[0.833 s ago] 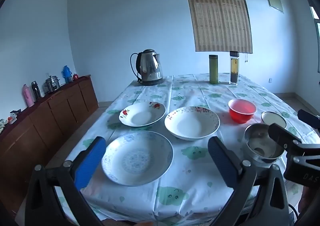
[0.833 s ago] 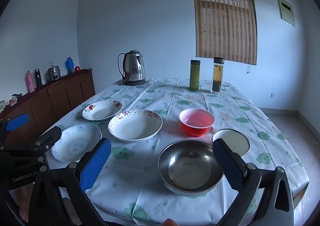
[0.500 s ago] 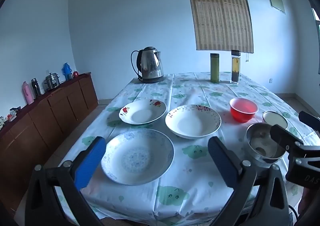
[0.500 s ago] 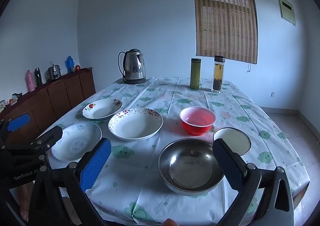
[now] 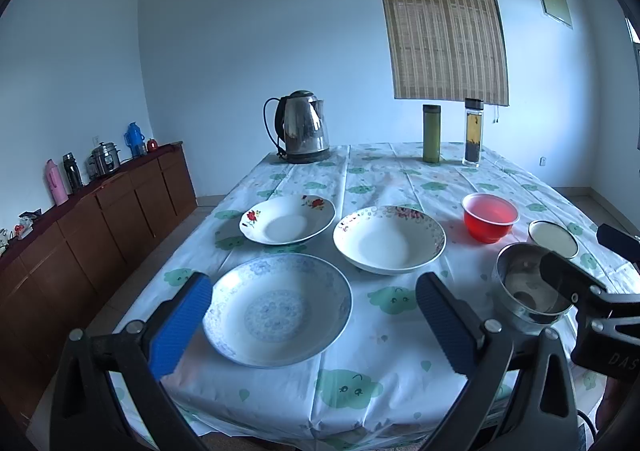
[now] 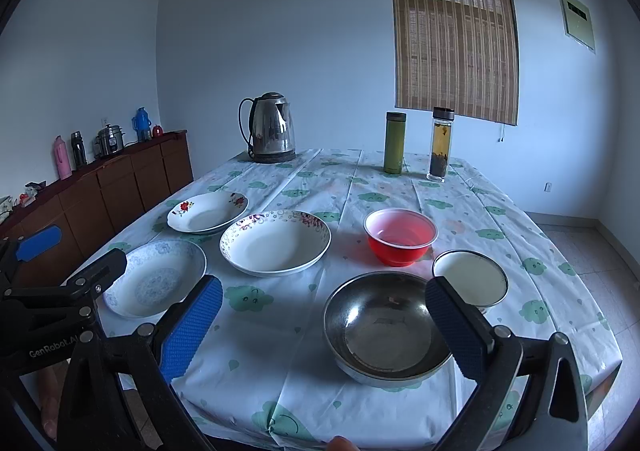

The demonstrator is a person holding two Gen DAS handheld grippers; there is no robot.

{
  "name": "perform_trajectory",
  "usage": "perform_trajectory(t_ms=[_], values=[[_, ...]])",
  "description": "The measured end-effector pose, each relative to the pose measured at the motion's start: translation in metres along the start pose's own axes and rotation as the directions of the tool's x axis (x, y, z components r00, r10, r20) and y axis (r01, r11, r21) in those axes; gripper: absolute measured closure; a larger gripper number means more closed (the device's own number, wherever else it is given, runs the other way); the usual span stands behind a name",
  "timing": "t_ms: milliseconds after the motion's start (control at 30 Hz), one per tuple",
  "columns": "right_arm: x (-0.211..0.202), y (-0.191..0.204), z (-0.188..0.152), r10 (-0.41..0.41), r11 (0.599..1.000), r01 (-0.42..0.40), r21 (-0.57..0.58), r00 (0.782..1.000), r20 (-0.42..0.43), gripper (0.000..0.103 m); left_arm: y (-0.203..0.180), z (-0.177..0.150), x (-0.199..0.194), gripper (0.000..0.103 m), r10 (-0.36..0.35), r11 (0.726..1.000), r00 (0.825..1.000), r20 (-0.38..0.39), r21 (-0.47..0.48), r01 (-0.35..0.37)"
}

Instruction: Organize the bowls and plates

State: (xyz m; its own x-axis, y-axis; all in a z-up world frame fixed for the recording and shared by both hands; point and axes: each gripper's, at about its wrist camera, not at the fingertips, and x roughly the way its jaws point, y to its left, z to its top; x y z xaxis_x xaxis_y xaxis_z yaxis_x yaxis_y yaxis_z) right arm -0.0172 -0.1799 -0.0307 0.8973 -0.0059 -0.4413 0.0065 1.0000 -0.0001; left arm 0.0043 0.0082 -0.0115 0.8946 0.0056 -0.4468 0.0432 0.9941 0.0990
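Note:
A blue-patterned plate (image 5: 278, 309) (image 6: 156, 277) lies at the table's near left, framed by my open left gripper (image 5: 312, 325), which holds nothing. Behind it are a rose-printed plate (image 5: 287, 219) (image 6: 208, 212) and a floral-rimmed white plate (image 5: 389, 238) (image 6: 275, 242). A steel bowl (image 6: 386, 327) (image 5: 530, 297) sits near the front edge between the fingers of my open right gripper (image 6: 324, 331), untouched. A red bowl (image 6: 401, 236) (image 5: 490, 216) and a small white enamel bowl (image 6: 470, 277) (image 5: 553, 238) stand to the right.
At the table's far end stand an electric kettle (image 5: 300, 127), a green flask (image 5: 431, 133) and a glass tea bottle (image 5: 473, 131). A brown sideboard (image 5: 92, 227) with thermoses runs along the left wall. The tablecloth (image 6: 320, 187) hangs over the front edge.
Both views have tilted slightly downward; the dishes sit a little higher in the frames. Nothing on the table has moved and both grippers stay wide open.

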Motion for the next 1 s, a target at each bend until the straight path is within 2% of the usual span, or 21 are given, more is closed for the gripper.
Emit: perform_trajectory(t_ms=[600, 1000], values=[[0.0014, 0.0022, -0.0029, 0.012, 1.000, -0.012, -0.005, 1.000, -0.007, 0.000, 0.0000, -0.0009, 0.0056, 0.000, 0.003, 1.000, 1.000, -0.006, -0.004, -0.003], [0.0052, 0.0081, -0.0051, 0.067, 0.998, -0.067, -0.015, 0.998, 0.001, 0.000, 0.0021, -0.0012, 0.0084, 0.000, 0.002, 1.000, 1.000, -0.011, -0.005, -0.002]])
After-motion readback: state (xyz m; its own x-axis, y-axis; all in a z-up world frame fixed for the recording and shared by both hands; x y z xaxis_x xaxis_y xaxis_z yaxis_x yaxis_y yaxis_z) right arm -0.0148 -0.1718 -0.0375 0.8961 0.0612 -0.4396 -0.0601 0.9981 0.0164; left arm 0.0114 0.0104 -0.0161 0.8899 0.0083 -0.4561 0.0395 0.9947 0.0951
